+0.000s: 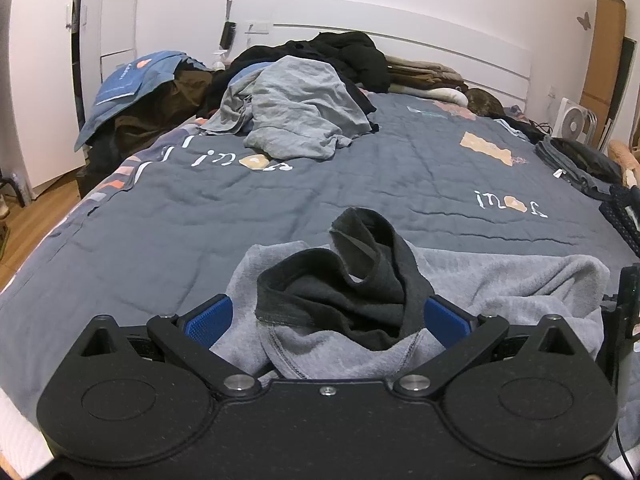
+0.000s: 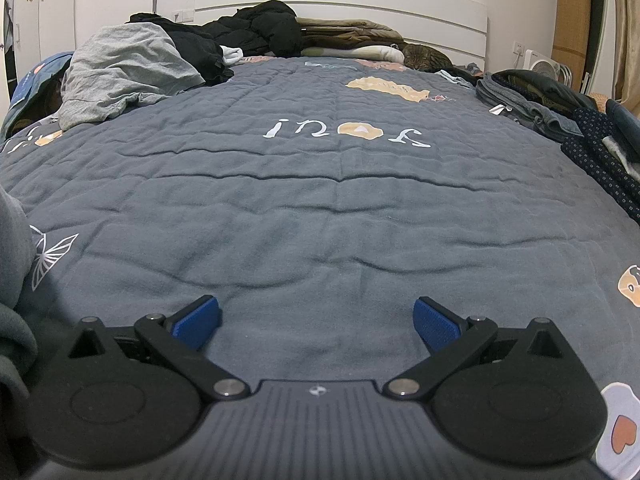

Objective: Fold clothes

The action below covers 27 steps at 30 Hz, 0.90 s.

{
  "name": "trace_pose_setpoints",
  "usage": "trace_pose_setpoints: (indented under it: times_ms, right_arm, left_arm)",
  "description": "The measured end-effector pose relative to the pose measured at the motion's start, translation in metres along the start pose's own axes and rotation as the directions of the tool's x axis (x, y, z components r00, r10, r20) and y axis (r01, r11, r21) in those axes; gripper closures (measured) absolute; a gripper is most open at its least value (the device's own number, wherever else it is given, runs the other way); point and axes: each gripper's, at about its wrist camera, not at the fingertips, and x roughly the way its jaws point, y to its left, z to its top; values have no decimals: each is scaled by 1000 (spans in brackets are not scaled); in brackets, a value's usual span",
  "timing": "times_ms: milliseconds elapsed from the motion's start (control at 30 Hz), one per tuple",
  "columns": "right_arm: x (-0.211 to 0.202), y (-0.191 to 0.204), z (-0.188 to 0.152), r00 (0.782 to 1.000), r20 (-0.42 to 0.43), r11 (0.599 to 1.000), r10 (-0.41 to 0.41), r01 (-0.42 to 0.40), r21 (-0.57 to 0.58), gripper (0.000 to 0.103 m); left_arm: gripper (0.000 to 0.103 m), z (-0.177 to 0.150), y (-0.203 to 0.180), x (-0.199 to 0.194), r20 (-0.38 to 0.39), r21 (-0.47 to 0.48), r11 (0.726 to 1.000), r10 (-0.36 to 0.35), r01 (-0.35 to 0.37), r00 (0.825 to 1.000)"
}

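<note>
Left wrist: tool point(image 1: 328, 320) straddles sweatshirt point(image 1: 500, 280).

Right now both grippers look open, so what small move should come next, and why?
Probably close the left gripper on the grey sweatshirt's dark collar. The collar is bunched between its spread blue pads, ungripped, while the right gripper stands open over bare bedspread with nothing between its fingers.

The bunched grey sweatshirt point(image 1: 500, 280) covers the inner faces of the left gripper point(image 1: 326, 316), so any pinch on the cloth can't be made out. In the right wrist view the same garment is cut off at the left edge. At upper right, the cat point(image 2: 424, 58) lies half hidden behind the quilt point(image 2: 320, 208).
</note>
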Motion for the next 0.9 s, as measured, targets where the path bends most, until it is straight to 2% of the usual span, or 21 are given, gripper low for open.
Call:
trace_pose_setpoints:
  times_ms: [600,900]
  right_arm:
    - [2,1,1,1000,-1,1000,2,-2,1,0]
    - [-38,8,28,998,65,996,9,-3,-92,0]
  left_arm:
    - [0,1,3,1,0,-10,1000,-1,1,1000]
    - [0,2,9,-2,7,11,1000,20,-20,1000]
